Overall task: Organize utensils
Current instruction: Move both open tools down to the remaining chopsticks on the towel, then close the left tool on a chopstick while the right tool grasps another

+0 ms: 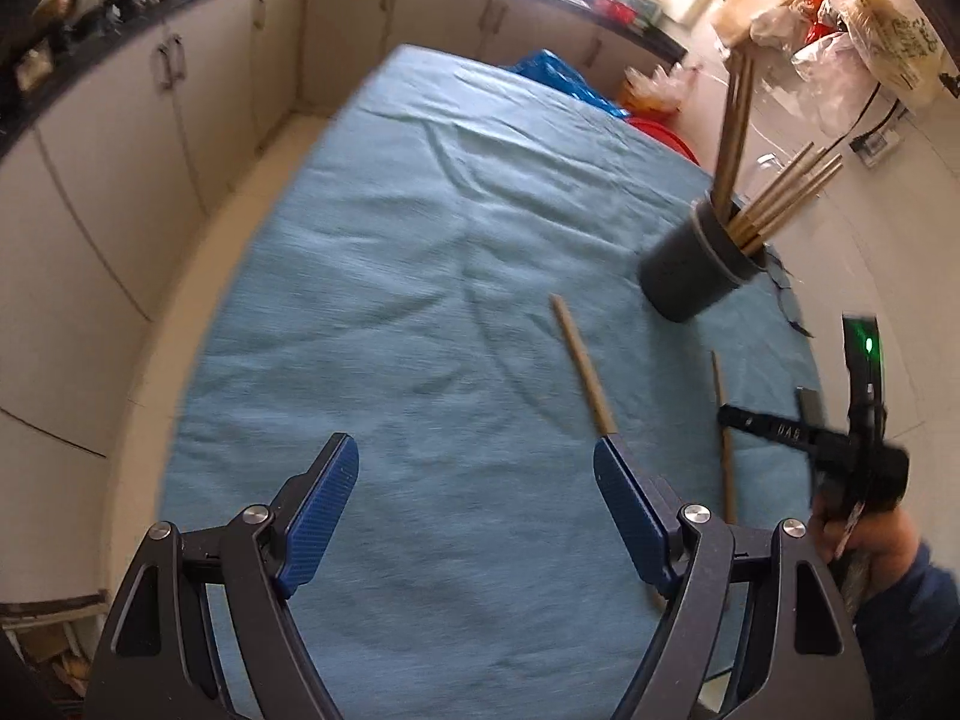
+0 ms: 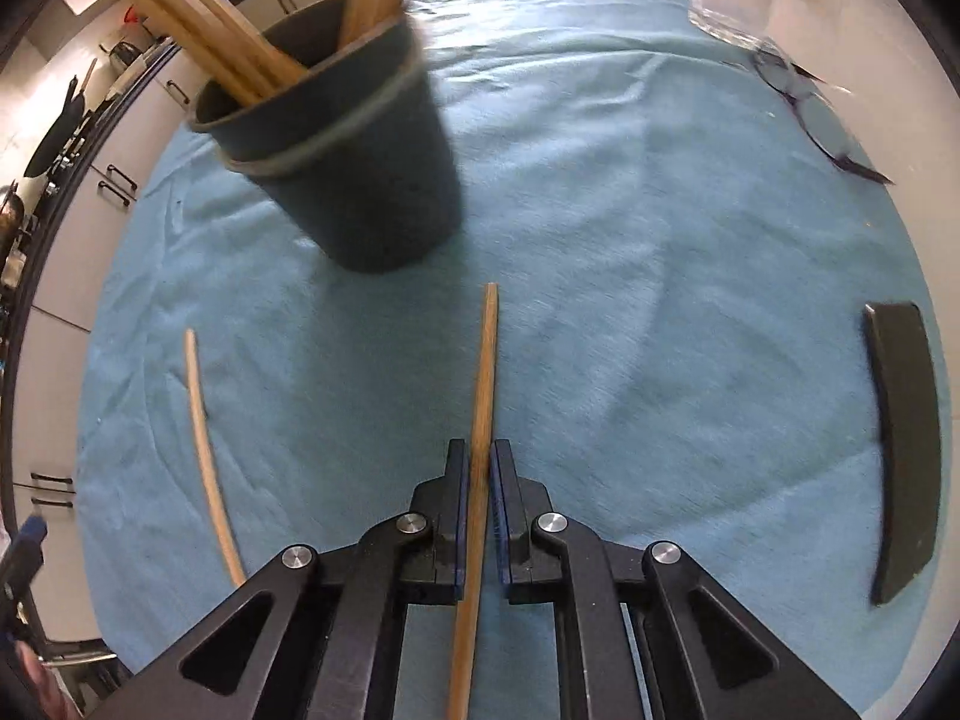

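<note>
A dark cup (image 2: pixel 336 144) stands on a table covered with a blue cloth (image 2: pixel 630 252), and it is taken here as the landmark. A bundle of wooden chopsticks (image 2: pixel 198 18) is held in the cup, the sticks leaning out over its rim in two groups. On the cloth just in front of the cup, a single chopstick (image 2: pixel 480 420) is seen with its tip pointing toward the cup's base; it is pinched between the blue pads of the right gripper (image 2: pixel 479 468), whose jaws are closed tight on it, and its tail runs back under the gripper's frame. A second chopstick (image 2: pixel 207 456) is laid on the cloth to the left of the cup's base in the right wrist view, well apart from the first and untouched. Far to the right of the cup, near the cloth's edge, a flat dark strip (image 2: pixel 906 450) is seen lying. In the left wrist view the cup (image 1: pixel 696 270) is found at the far right, and the left gripper (image 1: pixel 477 480) is held above bare cloth short of it, its jaws spread wide with nothing between them. Pale cabinets (image 1: pixel 120 138) are seen beyond the table.
</note>
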`<state>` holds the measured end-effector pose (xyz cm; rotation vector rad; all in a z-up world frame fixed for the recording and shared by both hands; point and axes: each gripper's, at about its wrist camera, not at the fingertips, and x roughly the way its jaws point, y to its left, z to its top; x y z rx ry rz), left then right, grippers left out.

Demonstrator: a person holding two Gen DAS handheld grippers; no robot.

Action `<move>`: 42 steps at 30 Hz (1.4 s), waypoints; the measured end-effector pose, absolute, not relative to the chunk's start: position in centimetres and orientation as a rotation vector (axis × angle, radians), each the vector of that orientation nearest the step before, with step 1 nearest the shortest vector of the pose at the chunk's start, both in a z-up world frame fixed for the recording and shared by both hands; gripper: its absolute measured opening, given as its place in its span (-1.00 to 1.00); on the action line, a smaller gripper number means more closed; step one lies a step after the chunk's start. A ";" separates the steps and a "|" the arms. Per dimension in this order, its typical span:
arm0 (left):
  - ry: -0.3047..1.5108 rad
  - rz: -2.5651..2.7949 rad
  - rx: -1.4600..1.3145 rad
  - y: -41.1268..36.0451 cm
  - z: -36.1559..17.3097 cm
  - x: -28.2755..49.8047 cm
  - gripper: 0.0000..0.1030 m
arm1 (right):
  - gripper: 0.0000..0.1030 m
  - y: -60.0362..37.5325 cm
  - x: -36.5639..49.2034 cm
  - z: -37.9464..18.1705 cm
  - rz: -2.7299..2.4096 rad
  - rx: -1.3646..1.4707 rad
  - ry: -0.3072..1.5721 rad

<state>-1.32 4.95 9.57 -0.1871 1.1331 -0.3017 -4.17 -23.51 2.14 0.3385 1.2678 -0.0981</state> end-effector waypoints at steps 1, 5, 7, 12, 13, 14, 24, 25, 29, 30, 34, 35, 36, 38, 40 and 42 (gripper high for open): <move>1.145 -0.303 -0.199 4.4 9.4 -0.9 0.55 | -0.86 -23.9 -4.5 2.1 -0.097 0.345 1.270; 1.197 -0.305 -0.224 1.7 8.4 0.9 0.53 | -0.85 -25.0 -5.2 2.1 -0.058 0.336 1.286; 1.233 -0.299 -0.220 0.0 7.4 2.0 0.39 | -0.84 -25.3 -5.4 2.1 -0.031 0.341 1.294; 1.322 -0.274 -0.204 -3.7 4.7 4.9 0.09 | -0.83 -26.7 -6.4 3.3 0.026 0.368 1.269; 1.333 -0.276 -0.205 -4.1 4.4 5.2 0.01 | -0.83 -27.1 -6.7 3.6 0.032 0.380 1.263; 1.344 -0.265 -0.196 -4.7 4.1 5.6 -0.09 | -0.83 -27.6 -7.1 3.7 0.036 0.386 1.260; 1.342 -0.175 0.004 -8.3 3.1 5.9 -0.83 | -0.77 -31.3 -7.5 4.7 0.052 0.473 1.253; 1.343 -0.175 -0.005 -8.3 3.2 5.7 -0.85 | -0.77 -31.4 -7.4 4.6 0.052 0.481 1.258; 1.348 -0.187 -0.058 -7.5 3.1 4.4 -0.88 | -0.77 -30.9 -6.7 3.9 0.063 0.498 1.289; 1.344 -0.196 -0.073 -7.2 3.2 3.8 -0.88 | -0.77 -30.6 -6.4 3.6 0.069 0.505 1.298; 1.299 -0.218 -0.083 -6.9 4.1 2.2 -0.88 | -0.76 -28.5 -5.5 2.4 0.081 0.478 1.333; 1.283 -0.223 -0.085 -6.7 4.5 1.8 -0.88 | -0.76 -28.1 -5.4 2.1 0.076 0.463 1.343; 1.262 -0.230 -0.089 -6.4 5.0 1.5 -0.88 | -0.77 -27.6 -5.3 1.8 0.075 0.448 1.353; 1.236 -0.237 -0.090 -6.2 5.7 1.3 -0.88 | -0.85 -26.8 -5.4 1.7 0.061 0.410 1.341; 1.201 -0.240 -0.097 -5.8 6.9 0.6 -0.88 | -0.86 -26.5 -5.3 1.7 0.080 0.430 1.337; 1.157 -0.248 -0.100 -5.5 8.3 -0.2 -0.88 | -0.86 -26.4 -5.5 2.2 0.083 0.452 1.306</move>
